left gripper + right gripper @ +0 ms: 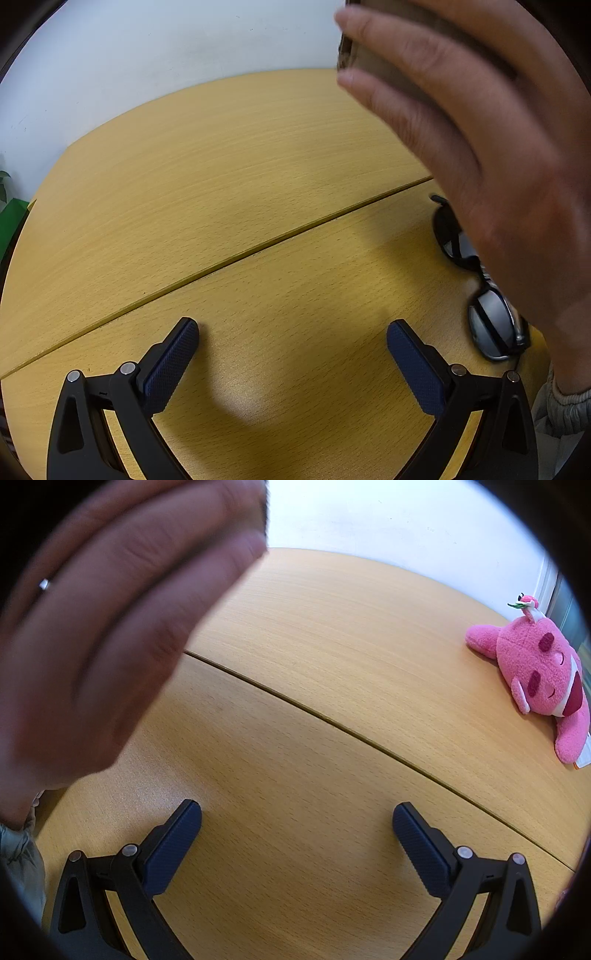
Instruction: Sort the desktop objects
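In the left wrist view my left gripper is open over bare wood, nothing between its blue pads. Black sunglasses lie on the table at the right edge, partly hidden by a person's hand that holds a brown box-like object up near the wall. In the right wrist view my right gripper is also open and empty. A pink plush toy lies on its side at the far right of the table. A hand with a ring fills the upper left, close to the lens and blurred.
The light wooden table has a seam running diagonally across it, also seen as the seam in the right wrist view. A white wall stands behind the table. A green object sits off the table's left edge.
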A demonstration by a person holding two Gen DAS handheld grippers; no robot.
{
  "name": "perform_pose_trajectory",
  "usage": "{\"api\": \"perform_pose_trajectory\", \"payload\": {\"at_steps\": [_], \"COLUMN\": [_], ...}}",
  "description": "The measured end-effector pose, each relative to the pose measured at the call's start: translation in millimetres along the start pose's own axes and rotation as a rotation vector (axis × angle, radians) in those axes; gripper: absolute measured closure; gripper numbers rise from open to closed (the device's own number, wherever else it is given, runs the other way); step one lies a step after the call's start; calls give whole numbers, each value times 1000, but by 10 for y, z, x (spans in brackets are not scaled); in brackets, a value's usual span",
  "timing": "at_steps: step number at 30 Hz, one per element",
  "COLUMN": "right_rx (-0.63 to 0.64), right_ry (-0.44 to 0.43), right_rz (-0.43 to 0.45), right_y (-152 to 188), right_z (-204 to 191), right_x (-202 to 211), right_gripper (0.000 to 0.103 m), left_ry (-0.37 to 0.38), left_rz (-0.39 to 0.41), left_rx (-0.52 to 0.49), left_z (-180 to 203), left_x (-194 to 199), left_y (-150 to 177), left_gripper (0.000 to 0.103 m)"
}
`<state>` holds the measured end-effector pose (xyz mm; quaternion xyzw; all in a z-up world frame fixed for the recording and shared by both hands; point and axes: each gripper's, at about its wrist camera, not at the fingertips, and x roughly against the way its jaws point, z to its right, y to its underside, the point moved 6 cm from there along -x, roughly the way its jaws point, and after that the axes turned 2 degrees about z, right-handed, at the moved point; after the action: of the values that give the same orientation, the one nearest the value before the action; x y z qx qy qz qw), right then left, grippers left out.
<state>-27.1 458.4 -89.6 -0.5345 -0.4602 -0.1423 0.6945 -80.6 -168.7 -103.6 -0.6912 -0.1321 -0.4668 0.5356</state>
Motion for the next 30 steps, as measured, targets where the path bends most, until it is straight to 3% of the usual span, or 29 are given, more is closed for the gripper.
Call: {"api": "perform_pose_trajectory", "payload": {"at_steps": [30], "right_rx": [0], "right_ry": [2], "right_rz": [0], "right_y": [117], "right_z": [-63], "right_x": [19], "right_gripper": [0], "left_ry": [-4], "left_rz": [1], "left_rx": [-5], "left_z": [5], "left_x": [23], "left_y": [-64], "left_gripper": [0]}}
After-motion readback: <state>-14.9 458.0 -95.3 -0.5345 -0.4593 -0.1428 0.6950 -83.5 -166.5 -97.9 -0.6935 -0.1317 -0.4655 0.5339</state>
